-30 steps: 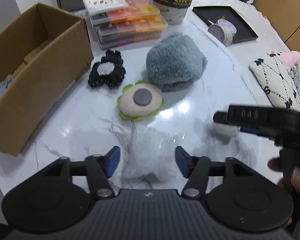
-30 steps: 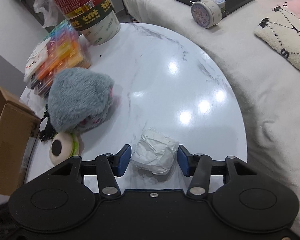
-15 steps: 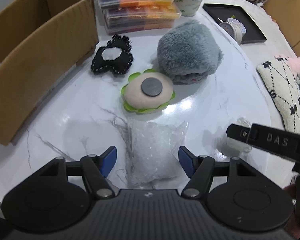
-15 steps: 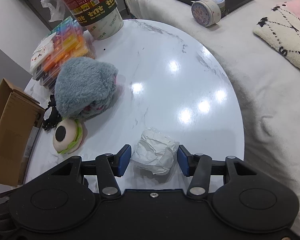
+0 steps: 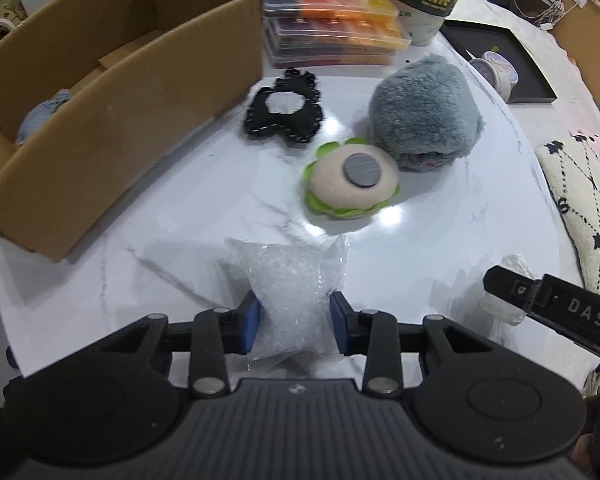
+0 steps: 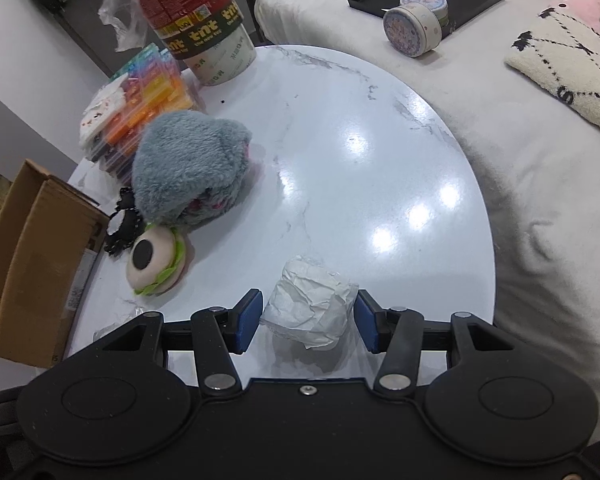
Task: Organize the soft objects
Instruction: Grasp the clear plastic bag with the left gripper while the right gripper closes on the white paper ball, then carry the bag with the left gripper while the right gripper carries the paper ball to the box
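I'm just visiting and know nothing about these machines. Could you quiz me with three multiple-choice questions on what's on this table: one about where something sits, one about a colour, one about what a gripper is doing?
1. Where is the black lacy scrunchie?
A. inside the cardboard box
B. on the table between the cardboard box and the grey furry plush
C. on the black tray

2. What colour is the leafy rim of the burger-shaped plush?
A. green
B. red
C. blue

3. What is the left gripper doing?
A. holding nothing
B. gripping the burger-shaped plush
C. closed on the clear plastic bag

Answers:
1 B: it lies on the marble top between them.
2 A: a green edge rings the beige bun.
3 C: both blue pads press the bag's sides.
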A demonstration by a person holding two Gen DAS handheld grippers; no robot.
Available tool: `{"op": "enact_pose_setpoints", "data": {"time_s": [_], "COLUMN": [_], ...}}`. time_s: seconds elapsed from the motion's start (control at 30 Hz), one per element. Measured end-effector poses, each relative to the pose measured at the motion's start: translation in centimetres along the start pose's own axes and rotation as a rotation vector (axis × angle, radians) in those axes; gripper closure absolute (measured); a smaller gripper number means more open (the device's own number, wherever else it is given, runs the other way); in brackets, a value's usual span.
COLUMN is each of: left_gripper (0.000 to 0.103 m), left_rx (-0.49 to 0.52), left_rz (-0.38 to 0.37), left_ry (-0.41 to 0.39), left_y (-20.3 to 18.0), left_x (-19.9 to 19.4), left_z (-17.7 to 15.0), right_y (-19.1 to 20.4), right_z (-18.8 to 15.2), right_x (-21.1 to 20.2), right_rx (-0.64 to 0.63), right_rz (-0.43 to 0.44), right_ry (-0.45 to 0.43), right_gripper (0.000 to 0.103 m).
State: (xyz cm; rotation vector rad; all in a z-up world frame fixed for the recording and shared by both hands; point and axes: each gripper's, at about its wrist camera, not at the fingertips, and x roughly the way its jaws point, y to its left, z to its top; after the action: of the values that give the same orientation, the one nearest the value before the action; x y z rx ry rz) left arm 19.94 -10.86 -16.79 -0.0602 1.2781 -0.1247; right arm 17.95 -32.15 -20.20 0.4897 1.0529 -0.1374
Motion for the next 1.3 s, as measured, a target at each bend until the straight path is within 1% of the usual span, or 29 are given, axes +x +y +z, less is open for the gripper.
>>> {"op": "enact_pose_setpoints", "data": {"time_s": [0.2,0.6,1.0,1.3], "left_gripper": [0.068,0.069,0.069,0.069], "left_rx": [-0.011,-0.021,-0.055,-0.089], "left_rz": [0.015,0.009,0.007,0.013], "left_ry": [-0.018,-0.074,-0.164,-0.210], "left_y": [1.2,2.4,4.6,6.8], "left_x": [-1.2,-4.3,-9.4,-12.9], "left_z": [-0.4,-0.5,-0.4,-0.6], "right_y": [0.4,1.5,4.8,7.6], "right_z": [-1.0,-1.8,-1.5,-1.4], "right_x": [-1.1,-4.0,-7.9,-10.2], "right_rx": [-0.006,-0.029,-0.103,-0.172], "right_rz": [0.031,0.043,0.096,0.130], "right_ry": [-0.015,-0.057,-0.132,-0.161], "right_gripper": [0.054,0.054,0.054,0.054]}}
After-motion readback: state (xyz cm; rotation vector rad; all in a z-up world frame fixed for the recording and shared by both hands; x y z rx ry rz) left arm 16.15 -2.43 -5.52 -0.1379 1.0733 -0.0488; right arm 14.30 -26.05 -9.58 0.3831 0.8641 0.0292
